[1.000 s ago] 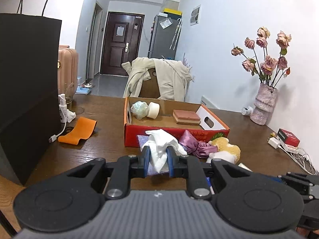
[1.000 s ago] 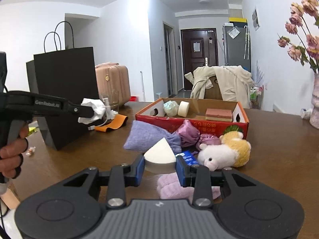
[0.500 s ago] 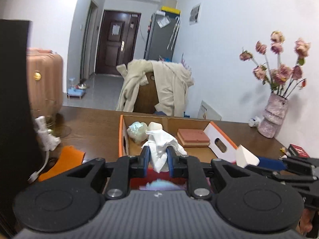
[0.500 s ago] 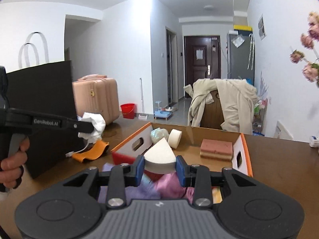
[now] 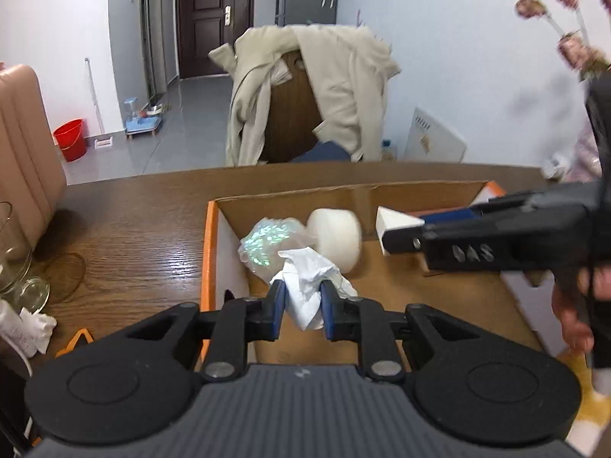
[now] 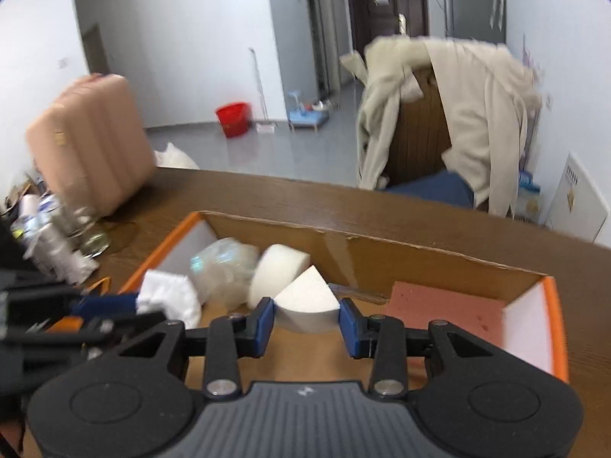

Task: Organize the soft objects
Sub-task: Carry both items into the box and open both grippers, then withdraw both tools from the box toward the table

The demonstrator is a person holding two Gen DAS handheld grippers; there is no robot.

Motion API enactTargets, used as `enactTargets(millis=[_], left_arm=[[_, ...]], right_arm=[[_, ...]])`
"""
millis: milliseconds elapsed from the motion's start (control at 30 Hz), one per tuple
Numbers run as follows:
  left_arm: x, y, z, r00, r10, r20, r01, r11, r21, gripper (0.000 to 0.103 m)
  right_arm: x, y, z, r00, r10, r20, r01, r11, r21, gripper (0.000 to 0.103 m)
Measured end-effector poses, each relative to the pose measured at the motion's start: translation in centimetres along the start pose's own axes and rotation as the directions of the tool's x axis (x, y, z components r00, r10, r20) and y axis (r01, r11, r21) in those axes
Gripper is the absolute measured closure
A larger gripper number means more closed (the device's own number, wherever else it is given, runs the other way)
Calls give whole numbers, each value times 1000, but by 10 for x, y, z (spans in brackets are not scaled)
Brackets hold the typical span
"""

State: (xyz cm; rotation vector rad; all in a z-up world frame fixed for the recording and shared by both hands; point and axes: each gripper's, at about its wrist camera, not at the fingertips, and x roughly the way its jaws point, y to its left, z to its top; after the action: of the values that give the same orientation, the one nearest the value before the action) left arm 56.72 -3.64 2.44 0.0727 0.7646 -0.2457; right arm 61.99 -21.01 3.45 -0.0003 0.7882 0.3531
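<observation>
Both grippers have travelled from over the pile of soft things in front of the cardboard box to a spot above its open interior; a second ago the box lay farther off, behind the pile.

Left gripper: blue-padded fingers pinching a crumpled white cloth, which bulges above and below the pads. It hangs over the near left corner of the box.

Right gripper: a white wedge-shaped sponge sits between its fingers. The jaws are opening; both pads look to be against the wedge's flanks, though a slight gap cannot be ruled out. Seen from the left camera, the wedge is over the back half of the box, and a hand grips the handle at the right edge.

Inside the box: an iridescent, shiny crumpled bag in the back left corner, a round white sponge puck touching it, and a flat pink sponge block towards the right. Box has an orange rim and white end flaps.

Desk: dark wood grain. A glass stands at its left edge.

Beyond the desk: a chair draped in a beige coat, a red bucket on the grey floor, a pink suitcase, a dark door.

Writing: raised lettering on the side of the right gripper is too blurred to read. A white panel against the wall carries small print, illegible.
</observation>
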Motion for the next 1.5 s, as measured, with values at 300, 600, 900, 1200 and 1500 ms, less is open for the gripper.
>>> enactTargets(millis=[300, 600, 900, 1200, 1500], left_arm=[[10, 3, 2, 999, -12, 35, 11, 1000, 28, 30], [-41, 11, 1, 995, 5, 101, -5, 1000, 2, 23], [-154, 8, -47, 968, 82, 237, -77, 997, -33, 14], [-260, -26, -129, 928, 140, 345, -134, 990, -40, 3], [-315, -50, -218, 900, 224, 374, -173, 971, -165, 0]], right_arm=[[31, -19, 6, 999, -34, -13, 35, 994, 107, 31], [-31, -6, 2, 994, -86, 63, 87, 996, -17, 27], [-138, 21, -52, 978, -116, 173, 138, 982, -126, 23], [-249, 73, -145, 952, -62, 300, 129, 969, -210, 15], [-311, 101, -252, 923, -25, 385, 110, 974, -200, 5]])
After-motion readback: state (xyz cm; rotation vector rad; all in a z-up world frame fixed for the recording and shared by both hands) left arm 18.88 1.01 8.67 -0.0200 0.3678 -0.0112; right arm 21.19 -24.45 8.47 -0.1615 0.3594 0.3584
